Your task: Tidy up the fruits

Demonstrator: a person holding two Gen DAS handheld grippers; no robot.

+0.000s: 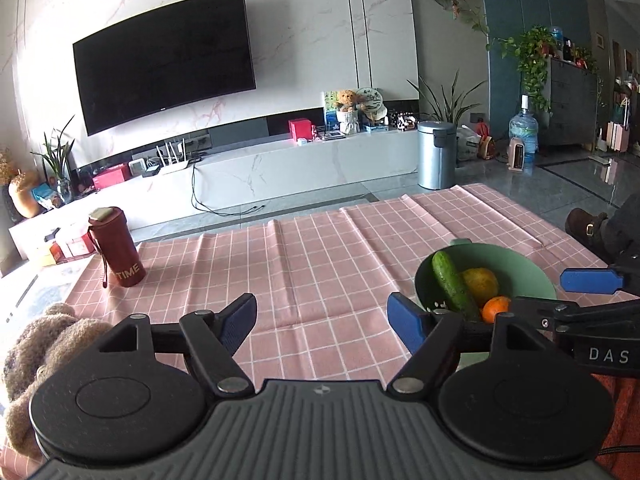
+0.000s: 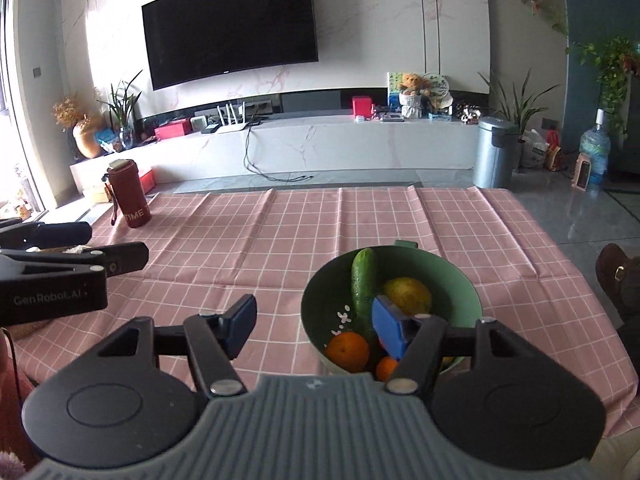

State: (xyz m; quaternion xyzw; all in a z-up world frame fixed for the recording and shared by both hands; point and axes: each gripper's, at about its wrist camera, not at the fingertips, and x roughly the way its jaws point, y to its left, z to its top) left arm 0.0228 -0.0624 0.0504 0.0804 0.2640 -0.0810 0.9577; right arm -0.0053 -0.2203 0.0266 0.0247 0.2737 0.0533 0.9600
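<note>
A green bowl point(image 2: 464, 284) sits on the pink checked tablecloth point(image 2: 320, 232) near the front. It holds a cucumber point(image 2: 363, 280), a yellow fruit point(image 2: 410, 294) and two oranges point(image 2: 347, 351). The bowl point(image 1: 528, 272) with the cucumber point(image 1: 454, 284) also shows at the right of the left wrist view. My right gripper point(image 2: 316, 326) is open and empty, its right finger over the bowl. My left gripper point(image 1: 322, 326) is open and empty above bare cloth, left of the bowl.
A dark red bottle point(image 2: 129, 194) marked TIME stands at the table's far left corner. Beyond the far edge are a floor gap, a white TV bench and a grey bin point(image 2: 494, 152). A person's shoe point(image 2: 614, 276) is off the right edge.
</note>
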